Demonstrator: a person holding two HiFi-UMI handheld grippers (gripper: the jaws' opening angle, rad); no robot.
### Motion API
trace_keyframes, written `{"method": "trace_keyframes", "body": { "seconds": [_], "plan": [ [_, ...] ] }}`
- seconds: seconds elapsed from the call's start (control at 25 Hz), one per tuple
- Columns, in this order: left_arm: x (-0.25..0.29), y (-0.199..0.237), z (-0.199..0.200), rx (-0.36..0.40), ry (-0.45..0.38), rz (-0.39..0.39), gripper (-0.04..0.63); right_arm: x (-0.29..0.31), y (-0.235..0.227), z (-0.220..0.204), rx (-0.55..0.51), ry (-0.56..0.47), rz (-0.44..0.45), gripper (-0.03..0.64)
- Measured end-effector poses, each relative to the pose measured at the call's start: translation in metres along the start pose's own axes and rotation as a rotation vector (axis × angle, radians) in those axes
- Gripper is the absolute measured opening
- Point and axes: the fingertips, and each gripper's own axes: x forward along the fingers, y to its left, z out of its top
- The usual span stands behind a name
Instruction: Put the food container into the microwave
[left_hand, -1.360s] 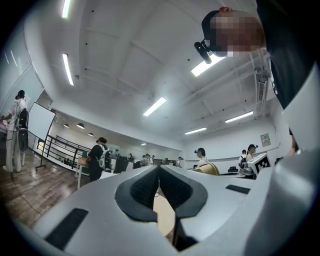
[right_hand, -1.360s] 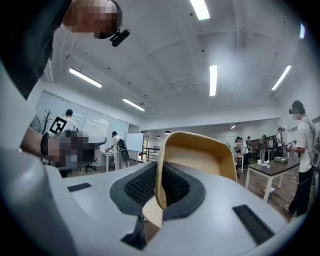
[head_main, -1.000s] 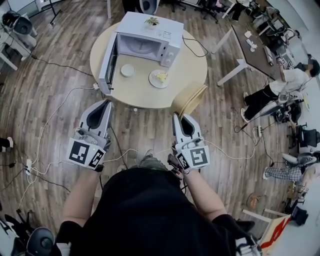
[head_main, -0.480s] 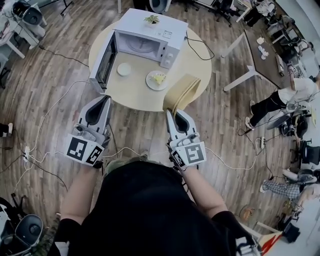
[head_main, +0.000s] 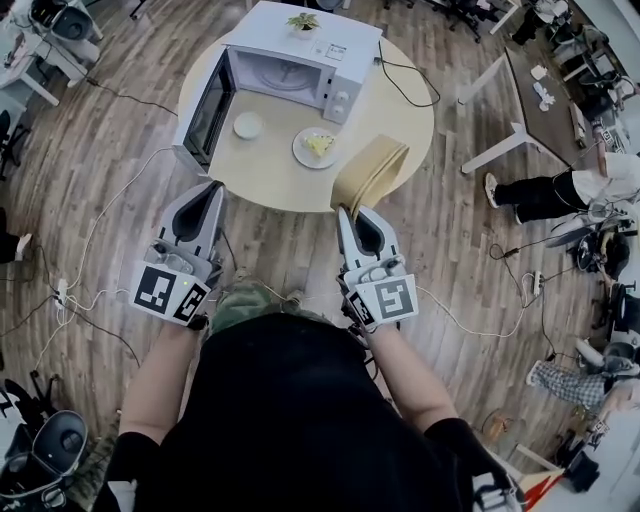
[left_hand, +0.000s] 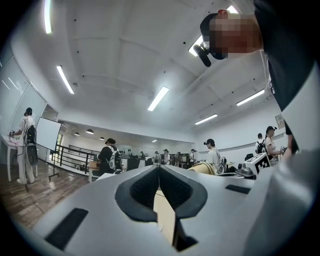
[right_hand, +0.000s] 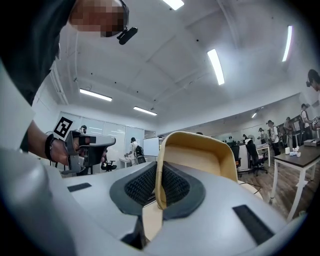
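1. Left gripper: jaws together with nothing between them, held in the air just short of the near left edge of the round table.
2. Right gripper: jaws clamped on one thin rim wall of the tan food container. The container stands tipped on edge at the table's near right edge. It is not in the microwave yet.
3. Right gripper view: the rim sits deep between the pads and the container's inside looks bare, though I can't see all of it.
4. Risk: the grip is on one wall only, so the container could swing or slip in the jaws on a fast move. Anything inside would spill while it is tipped.
5. Risk: floor cables run near the person's feet and could snag a step forward.
6. Risk: a plate with food and a small white dish lie on the table in front of the oven. A low approach could knock the plate or drag it.
7. The microwave stands at the far side with its door swung open to the left, and the cavity looks free.
8. Risk: if the container goes in on edge, or is not levelled first, it could clip the frame or land askew.
9. Risk: the left gripper is close to the open door and could bump it.
10. A small potted plant sits on top of the oven, and a hard knock could tip it.
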Motion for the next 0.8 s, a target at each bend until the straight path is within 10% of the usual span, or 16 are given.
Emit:
{"method": "trace_keyframes", "body": {
  "seconds": [0.8],
  "plan": [
    [0.049,0.052,0.008,0.005,-0.019,-0.055,0.023,0.054,-0.010,0.010,-0.037,0.000,-0.042,0.041]
  ]
}}
